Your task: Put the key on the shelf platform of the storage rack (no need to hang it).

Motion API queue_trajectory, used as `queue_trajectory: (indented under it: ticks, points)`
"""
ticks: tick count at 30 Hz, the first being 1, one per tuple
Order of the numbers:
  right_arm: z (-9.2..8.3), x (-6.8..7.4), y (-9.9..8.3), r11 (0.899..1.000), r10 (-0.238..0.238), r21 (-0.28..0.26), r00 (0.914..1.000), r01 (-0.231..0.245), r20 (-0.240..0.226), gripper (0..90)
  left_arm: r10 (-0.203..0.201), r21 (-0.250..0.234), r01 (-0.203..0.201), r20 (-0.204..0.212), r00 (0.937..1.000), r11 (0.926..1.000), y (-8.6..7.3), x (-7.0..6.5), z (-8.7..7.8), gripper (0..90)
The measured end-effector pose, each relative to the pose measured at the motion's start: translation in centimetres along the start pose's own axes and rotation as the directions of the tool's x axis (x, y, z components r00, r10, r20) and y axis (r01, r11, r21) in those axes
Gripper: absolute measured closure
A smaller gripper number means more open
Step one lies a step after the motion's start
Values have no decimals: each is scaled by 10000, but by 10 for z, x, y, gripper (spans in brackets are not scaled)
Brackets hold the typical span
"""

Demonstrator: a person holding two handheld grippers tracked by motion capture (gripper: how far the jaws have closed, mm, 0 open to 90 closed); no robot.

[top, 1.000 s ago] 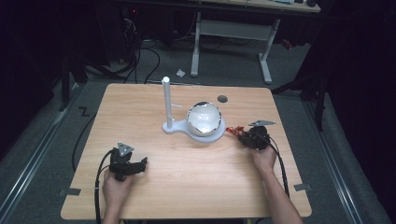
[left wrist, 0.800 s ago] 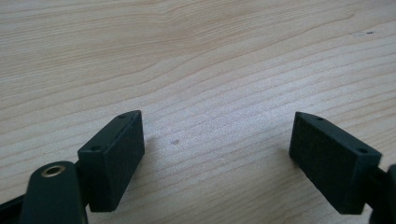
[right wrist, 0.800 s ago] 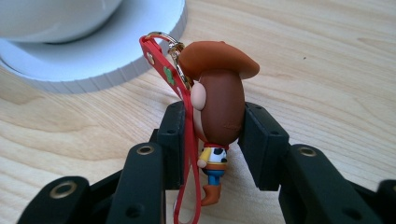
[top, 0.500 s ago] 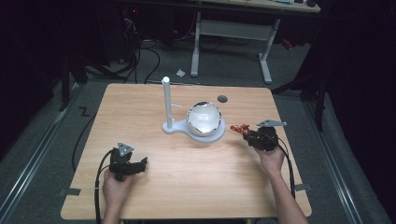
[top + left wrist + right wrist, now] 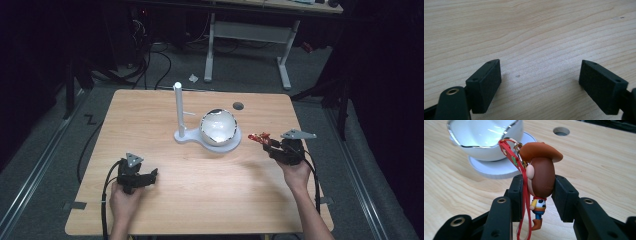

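The right claw (image 5: pixel 270 143) has been carried up and back from the bowl (image 5: pixel 218 126) over the last second: a moment ago it sat close against the bowl's stand (image 5: pixel 192 136) at about 3 o'clock, and now it is seen well apart from it, farther out toward the worktop's (image 5: pixel 200 200) right edge and lifted off the wood. The cowboy keychain (image 5: pixel 540 177) has gone with it. It is pinched by the head between the two black pads, hat up, with the little body dangling below and the red strap (image 5: pixel 524 195) trailing down past the left pad. From above, the figure shows as a red scrap at the claw's tip (image 5: pixel 260 137), pointing toward 9 o'clock.

What that suggests: the pickup is done and the figure is now being positioned, probably for hanging on the white post (image 5: pixel 178 107) or dropping into the bowl; which of the two cannot be told from here.

The left claw (image 5: pixel 145 175) is rested at 7 o'clock on the worktop, unmoved, its pads spread wide over bare wood (image 5: pixel 541 50) with nothing between them.

As for writing, a faint embossed mark is seen on the back of the figure's head, too small to be read. Small green and white shapes are printed on the strap; no brand is made out.
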State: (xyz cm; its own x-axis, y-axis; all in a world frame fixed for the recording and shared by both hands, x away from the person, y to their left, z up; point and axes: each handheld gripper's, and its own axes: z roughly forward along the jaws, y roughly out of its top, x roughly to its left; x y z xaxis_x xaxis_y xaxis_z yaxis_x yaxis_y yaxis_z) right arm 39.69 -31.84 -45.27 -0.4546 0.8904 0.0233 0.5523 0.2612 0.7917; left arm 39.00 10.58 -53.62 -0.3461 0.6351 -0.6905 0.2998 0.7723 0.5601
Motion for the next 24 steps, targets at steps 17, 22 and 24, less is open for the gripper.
queue_trajectory:
  ticks: [17, 22, 24]
  points:
    - [-20, 23, 10, 9980, -92, -636, 9961, 37, -872, 629, 20, -1, -20, 5, 10000, 10000, 0, 0, 0, 184]
    - [-22, 29, 20, 9979, -270, -613, 9945, 208, -1016, 629, 0, -1, 0, 1, 10000, 10000, 0, 0, 0, 184]
    - [-20, 30, 24, 9978, -267, -637, 9938, 199, -1079, 629, -2, 1, 2, 0, 10000, 10000, 0, 0, 0, 184]
